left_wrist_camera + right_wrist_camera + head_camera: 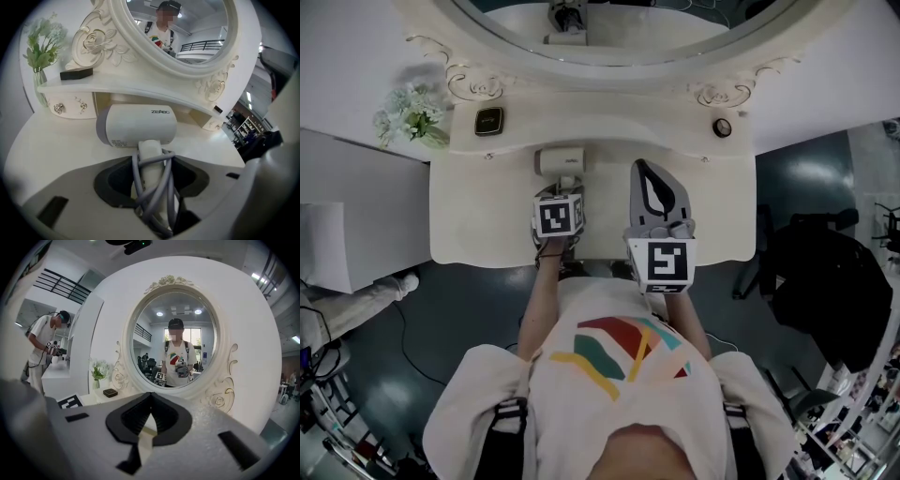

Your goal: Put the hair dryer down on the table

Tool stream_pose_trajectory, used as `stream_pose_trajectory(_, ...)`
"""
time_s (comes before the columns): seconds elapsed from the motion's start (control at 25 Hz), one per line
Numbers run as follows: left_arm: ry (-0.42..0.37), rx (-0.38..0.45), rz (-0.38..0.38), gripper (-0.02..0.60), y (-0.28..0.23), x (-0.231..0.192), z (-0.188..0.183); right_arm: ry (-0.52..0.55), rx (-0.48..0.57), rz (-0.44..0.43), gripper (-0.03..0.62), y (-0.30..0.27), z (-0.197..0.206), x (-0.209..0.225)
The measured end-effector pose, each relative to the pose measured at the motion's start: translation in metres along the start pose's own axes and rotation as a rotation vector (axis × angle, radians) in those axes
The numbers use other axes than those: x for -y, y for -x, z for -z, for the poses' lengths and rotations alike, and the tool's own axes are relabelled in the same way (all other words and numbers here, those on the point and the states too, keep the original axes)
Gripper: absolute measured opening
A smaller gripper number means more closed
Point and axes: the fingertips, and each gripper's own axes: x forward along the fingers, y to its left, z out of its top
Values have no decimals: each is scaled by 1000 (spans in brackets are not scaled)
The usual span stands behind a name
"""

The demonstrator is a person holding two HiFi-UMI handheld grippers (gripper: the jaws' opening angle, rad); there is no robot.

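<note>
Left gripper view: left tongs clamped on the handle of the dryer, with grey cord looped round the handle. Dryer body just ahead of the tips, low over tabletop; contact unclear. Mirror beyond. Right tongs closed tip to tip, empty, facing the mirror.

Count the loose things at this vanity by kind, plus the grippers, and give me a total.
Hair dryer: 1
Vase of flowers: 1
Black box: 1
Round dark item: 1
Grippers: 2, left gripper and right gripper
Total: 6
</note>
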Motion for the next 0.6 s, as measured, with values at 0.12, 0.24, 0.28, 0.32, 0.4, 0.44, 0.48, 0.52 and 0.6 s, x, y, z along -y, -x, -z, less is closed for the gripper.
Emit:
stream_pose_trajectory(0.12, -8, -10, -4, 212, -1, 0, 0, -2, 0, 2, 0, 0, 0, 2)
stream_pose_trajectory(0.24, -15, -17, -6, 213, -3, 1, 2, -3, 0, 3, 0, 1, 0, 4)
stream_pose_trajectory(0.28, -18, -21, -5, 215, -5, 1, 3, -4, 1, 2, 0, 1, 0, 4)
stream_pose_trajectory(0.32, -22, -25, -5, 216, -6, 1, 3, -5, 2, 1, 0, 1, 0, 4)
stream_pose_trajectory(0.4, -27, -34, -6, 216, -6, 2, 4, -7, 4, -1, 0, 1, 1, 3)
stream_pose_trajectory(0.44, -28, -37, -6, 216, -6, 2, 4, -10, 4, -2, 0, 1, 1, 3)
stream_pose_trajectory(0.48, -29, -39, -6, 216, -7, 2, 4, -12, 6, -3, 0, 2, 1, 3)
stream_pose_trajectory(0.52, -29, -39, -5, 216, -7, 2, 4, -14, 7, -3, 0, 1, 1, 3)
stream_pose_trajectory(0.6, -22, -34, -3, 229, -7, 2, 4, -16, 10, -3, 0, 1, 0, 3)
